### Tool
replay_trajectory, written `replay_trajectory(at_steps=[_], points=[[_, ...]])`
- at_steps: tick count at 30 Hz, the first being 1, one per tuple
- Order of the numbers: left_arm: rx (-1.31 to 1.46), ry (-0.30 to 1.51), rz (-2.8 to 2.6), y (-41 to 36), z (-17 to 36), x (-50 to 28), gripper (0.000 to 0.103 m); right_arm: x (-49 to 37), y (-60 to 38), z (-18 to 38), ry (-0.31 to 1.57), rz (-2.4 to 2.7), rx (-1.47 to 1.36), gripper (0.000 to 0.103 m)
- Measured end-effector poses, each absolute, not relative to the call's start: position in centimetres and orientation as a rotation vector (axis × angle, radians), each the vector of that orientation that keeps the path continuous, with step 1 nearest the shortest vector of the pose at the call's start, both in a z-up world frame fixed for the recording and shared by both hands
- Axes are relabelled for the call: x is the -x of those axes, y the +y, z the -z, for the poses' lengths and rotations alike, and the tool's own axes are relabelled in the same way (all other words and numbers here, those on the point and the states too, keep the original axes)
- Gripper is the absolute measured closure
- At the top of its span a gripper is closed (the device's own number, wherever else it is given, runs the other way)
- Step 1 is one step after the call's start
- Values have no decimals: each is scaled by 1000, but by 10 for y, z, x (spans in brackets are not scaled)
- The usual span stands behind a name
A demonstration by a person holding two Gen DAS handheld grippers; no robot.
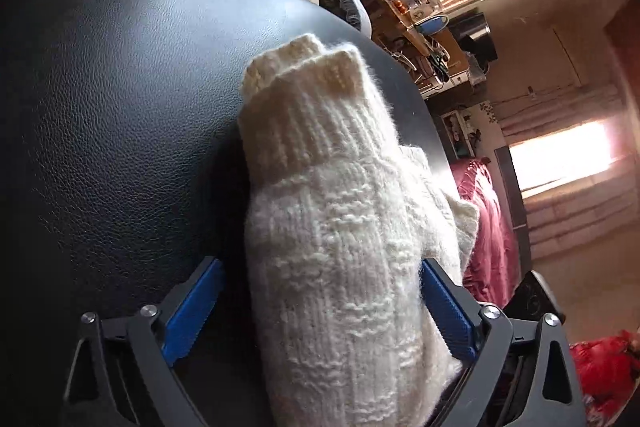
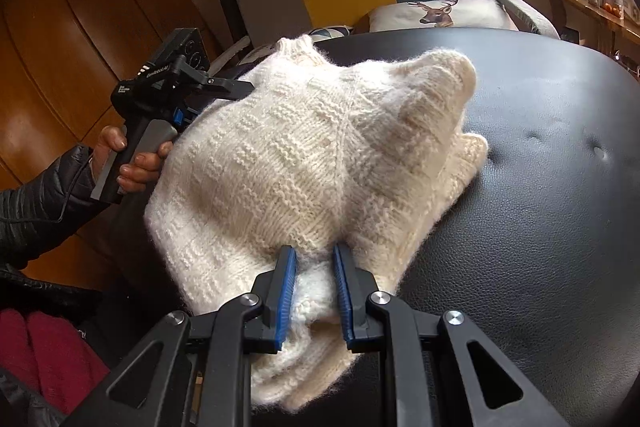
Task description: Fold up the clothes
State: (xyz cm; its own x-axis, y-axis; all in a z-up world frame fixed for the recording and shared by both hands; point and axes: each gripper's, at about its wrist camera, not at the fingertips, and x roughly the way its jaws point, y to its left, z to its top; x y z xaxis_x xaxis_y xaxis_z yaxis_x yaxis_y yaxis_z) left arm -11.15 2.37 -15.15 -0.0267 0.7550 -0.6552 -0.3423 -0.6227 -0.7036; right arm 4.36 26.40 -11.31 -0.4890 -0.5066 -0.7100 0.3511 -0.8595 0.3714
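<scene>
A cream knitted sweater (image 2: pixel 304 163) lies bunched on the black leather seat (image 2: pixel 540 187). The right gripper (image 2: pixel 314 291) pinches a fold of knit at the heap's 6 o'clock edge. The left gripper (image 1: pixel 320 311), held at 9 o'clock, has its 2 jaws spread wide around a ribbed sleeve (image 1: pixel 312 131).

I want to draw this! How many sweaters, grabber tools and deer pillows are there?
Cream knitted sweater: 1
Grabber tools: 2, the left gripper and the right gripper
Deer pillow: 1
Total: 4
</scene>
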Motion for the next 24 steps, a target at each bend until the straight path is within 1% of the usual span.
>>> replay_trajectory(at_steps=[1,3,6,9,11,13,16,18,20,22,24], points=[[1452,-423,-1758,27,150,107,46,-44,264,113,-244,2338,-1193,84],[1452,-412,-1815,25,146,100,49,-47,263,112,-247,2343,-1191,84],[1424,-249,-1923,34,134,87,50,-44,264,105,-271,2328,-1233,84],[1441,-216,-1933,37,132,86,49,-40,268,78,-223,2380,-1238,83],[1433,-204,-1940,36,132,86,49,-29,266,58,-148,2428,-1190,80],[1434,-214,-1937,34,132,85,48,-15,262,41,-68,2469,-1156,80],[1419,-213,-1953,36,133,82,47,28,251,48,79,2490,-1242,80],[1390,-177,-1981,38,130,77,47,53,254,71,106,2474,-1389,80],[1369,-125,-2016,41,128,72,47,65,265,103,53,2443,-1502,80],[1373,-124,-2027,41,129,72,47,62,278,105,-93,2461,-1440,80],[1380,-140,-2016,39,130,73,47,53,295,95,-261,2463,-1389,79]])
